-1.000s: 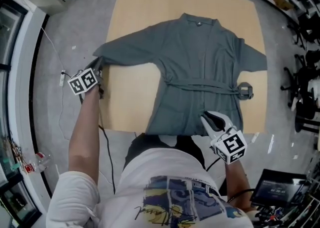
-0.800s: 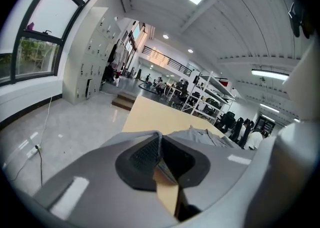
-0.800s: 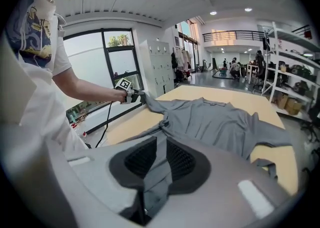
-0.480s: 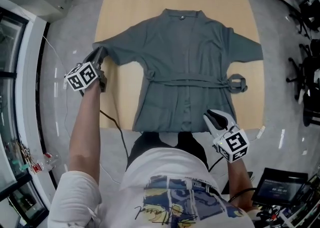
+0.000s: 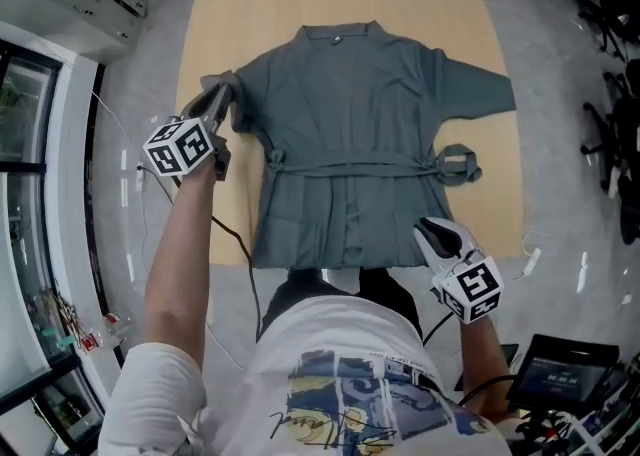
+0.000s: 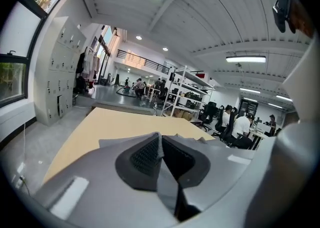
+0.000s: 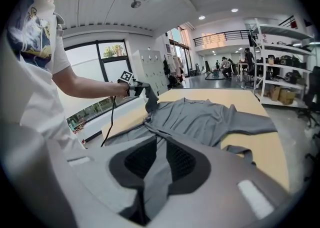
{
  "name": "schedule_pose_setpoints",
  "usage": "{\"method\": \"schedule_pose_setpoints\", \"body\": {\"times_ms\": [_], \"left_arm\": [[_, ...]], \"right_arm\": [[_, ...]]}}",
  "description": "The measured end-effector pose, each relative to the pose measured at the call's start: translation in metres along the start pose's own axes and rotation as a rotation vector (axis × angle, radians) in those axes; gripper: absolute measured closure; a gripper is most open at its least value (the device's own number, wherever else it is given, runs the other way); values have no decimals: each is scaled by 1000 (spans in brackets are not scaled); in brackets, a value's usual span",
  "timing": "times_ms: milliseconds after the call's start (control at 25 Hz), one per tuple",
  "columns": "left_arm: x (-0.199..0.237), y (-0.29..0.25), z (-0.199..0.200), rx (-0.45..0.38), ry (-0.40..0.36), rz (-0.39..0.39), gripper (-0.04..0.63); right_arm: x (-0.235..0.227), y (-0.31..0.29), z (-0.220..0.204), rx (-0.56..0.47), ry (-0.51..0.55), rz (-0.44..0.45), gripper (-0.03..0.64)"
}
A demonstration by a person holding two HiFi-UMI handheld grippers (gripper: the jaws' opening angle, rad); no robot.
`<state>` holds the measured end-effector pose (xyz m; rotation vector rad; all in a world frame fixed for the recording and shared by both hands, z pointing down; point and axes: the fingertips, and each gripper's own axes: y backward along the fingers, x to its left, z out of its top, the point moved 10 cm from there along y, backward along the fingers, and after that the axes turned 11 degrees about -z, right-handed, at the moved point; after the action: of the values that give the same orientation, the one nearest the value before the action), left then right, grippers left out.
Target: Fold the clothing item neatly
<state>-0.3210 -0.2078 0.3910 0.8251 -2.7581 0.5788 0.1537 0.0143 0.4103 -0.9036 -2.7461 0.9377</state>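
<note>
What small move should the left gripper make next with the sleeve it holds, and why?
Probably swing the left gripper inward and lay the sleeve flat over the robe. It is shut on the sleeve, which is lifted and bunched beside the body, while the other sleeve lies spread on the table. The right gripper, shut on the hem, should steady the robe.

The left claw sits in the upper left of the head view, at the end of a bare left forearm that stretches straight up the frame. Its jaws are pinched together on a fold of the robe at the sleeve. The right claw sits at lower right, close to the torso, pointing up and slightly left, with its jaws clamped on the robe's hem.
</note>
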Motion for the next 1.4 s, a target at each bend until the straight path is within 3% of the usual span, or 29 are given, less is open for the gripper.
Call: {"method": "schedule_pose_setpoints", "body": {"times_ms": [400, 920, 1400], "left_arm": [[-86, -94, 14, 63, -53, -114, 571], [-184, -209, -11, 201, -141, -203, 571], [-225, -279, -71, 444, -281, -156, 568]], "right_arm": [[-57, 27, -13, -24, -53, -44, 568], [-118, 63, -51, -4, -120, -97, 568], [-156, 78, -83, 13, -181, -130, 568]]}}
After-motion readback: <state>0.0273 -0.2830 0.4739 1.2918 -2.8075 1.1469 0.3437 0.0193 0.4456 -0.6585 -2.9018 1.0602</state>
